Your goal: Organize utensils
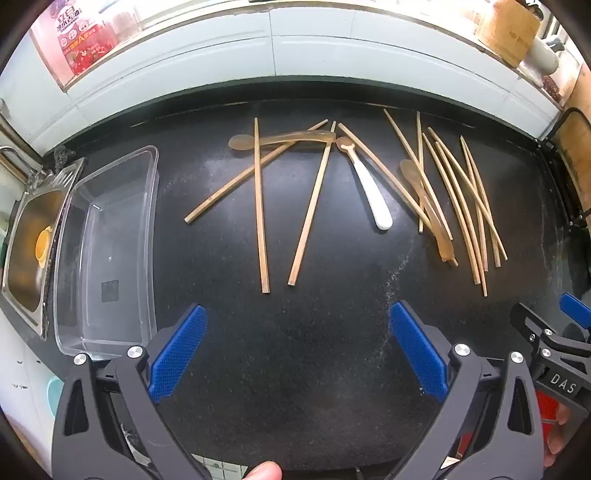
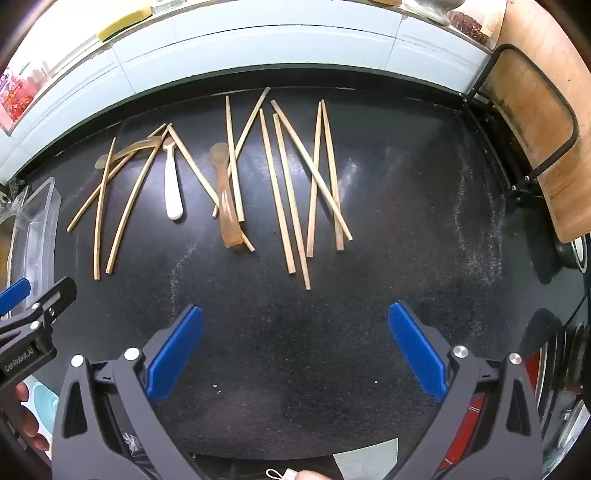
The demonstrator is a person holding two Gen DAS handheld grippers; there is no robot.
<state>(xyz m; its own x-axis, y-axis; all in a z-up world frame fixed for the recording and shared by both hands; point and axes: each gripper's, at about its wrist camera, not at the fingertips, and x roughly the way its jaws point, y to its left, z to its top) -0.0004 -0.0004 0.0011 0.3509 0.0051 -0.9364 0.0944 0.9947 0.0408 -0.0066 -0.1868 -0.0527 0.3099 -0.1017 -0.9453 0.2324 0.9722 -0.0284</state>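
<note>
Several wooden chopsticks lie scattered across the black countertop. Among them lie a white-handled spoon and two translucent amber spoons. A clear plastic bin stands empty at the left. My left gripper is open and empty, hovering near the counter's front edge. My right gripper is open and empty, beside it to the right; it also shows at the right edge of the left wrist view.
A steel sink with a yellow object lies left of the bin. A tiled backsplash runs behind the counter. A wooden cutting board in a black rack stands at the right end. A wooden block sits on the ledge.
</note>
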